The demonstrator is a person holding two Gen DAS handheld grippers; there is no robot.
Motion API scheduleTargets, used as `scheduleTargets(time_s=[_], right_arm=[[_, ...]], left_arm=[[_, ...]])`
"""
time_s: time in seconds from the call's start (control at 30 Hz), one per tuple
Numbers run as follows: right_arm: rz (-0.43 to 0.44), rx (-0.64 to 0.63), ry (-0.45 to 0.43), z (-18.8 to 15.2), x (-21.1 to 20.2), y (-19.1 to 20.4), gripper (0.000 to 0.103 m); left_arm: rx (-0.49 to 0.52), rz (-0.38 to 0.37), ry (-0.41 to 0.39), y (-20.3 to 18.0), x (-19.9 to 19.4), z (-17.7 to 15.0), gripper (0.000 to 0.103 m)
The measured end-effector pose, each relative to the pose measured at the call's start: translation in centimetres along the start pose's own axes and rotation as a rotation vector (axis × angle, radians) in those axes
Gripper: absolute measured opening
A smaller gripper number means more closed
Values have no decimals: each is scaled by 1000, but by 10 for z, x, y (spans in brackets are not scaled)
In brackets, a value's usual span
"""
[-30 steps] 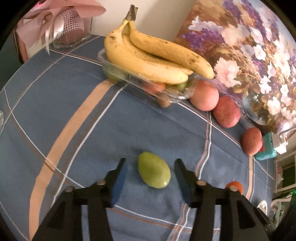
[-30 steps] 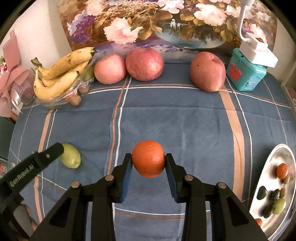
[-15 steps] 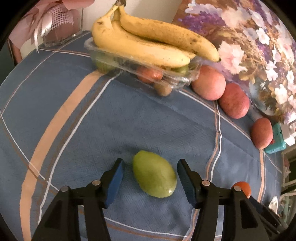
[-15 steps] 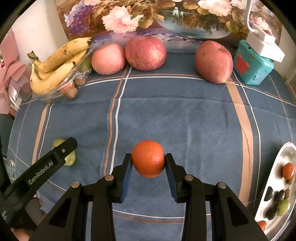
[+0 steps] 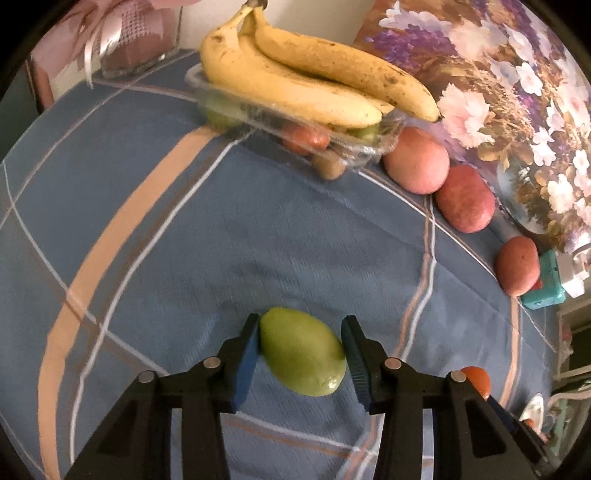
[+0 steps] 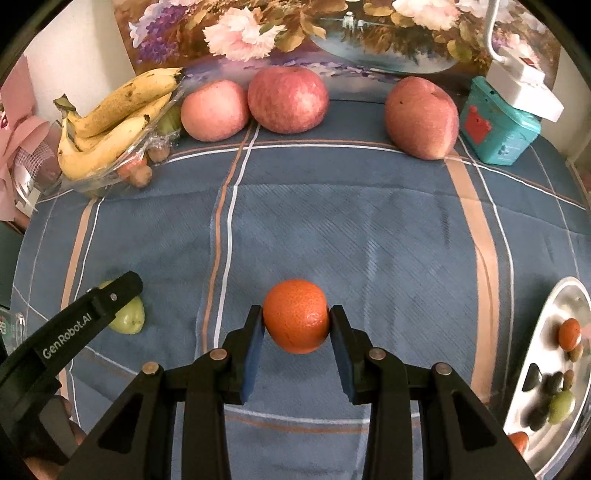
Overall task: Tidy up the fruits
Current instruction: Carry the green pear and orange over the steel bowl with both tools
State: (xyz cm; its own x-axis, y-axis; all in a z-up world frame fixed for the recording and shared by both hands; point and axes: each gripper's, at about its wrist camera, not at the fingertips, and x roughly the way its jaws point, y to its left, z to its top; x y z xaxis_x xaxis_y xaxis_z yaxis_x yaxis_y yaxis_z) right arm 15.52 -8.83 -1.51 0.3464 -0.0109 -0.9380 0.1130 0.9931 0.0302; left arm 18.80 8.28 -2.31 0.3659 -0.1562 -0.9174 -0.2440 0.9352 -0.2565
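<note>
My left gripper (image 5: 301, 354) has its blue pads closed against a green oval fruit (image 5: 303, 350) on the blue checked tablecloth; the fruit also shows in the right wrist view (image 6: 127, 317) behind the left finger. My right gripper (image 6: 295, 325) is shut on an orange (image 6: 295, 315), held just above the cloth; the orange also shows in the left wrist view (image 5: 476, 380). Three red apples (image 6: 288, 99) line the back edge. Bananas (image 5: 295, 81) lie on a clear plastic tray (image 5: 354, 147) of small fruits.
A flower painting (image 6: 332, 33) leans behind the apples. A teal box (image 6: 502, 129) with a white charger stands back right. A silver plate (image 6: 554, 314) of small fruits and stones sits at the right edge. A pink-ribboned glass box (image 5: 136, 40) stands back left.
My left gripper has moved forward around the green fruit and closed its pads onto it. The right gripper keeps hold of the orange, barely moved.
</note>
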Motion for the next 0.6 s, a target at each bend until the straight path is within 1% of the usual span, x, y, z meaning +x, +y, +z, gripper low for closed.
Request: scheduleTargets(time_s=[0.17, 0.3, 0.43, 0.6], right_arm=[[-34, -23, -7, -14, -21, -1, 38], [-63, -41, -20, -33, -39, -9, 38], [-73, -18, -18, -52, -54, -21, 38], [-79, 13, -25, -67, -75, -43, 38]], left_arm=[[9, -35, 16, -14, -19, -21, 47], [44, -32, 9, -23, -38, -37, 47], [58, -40, 13, -27, -56, -53, 47], [74, -65, 27, -32, -66, -75, 47]])
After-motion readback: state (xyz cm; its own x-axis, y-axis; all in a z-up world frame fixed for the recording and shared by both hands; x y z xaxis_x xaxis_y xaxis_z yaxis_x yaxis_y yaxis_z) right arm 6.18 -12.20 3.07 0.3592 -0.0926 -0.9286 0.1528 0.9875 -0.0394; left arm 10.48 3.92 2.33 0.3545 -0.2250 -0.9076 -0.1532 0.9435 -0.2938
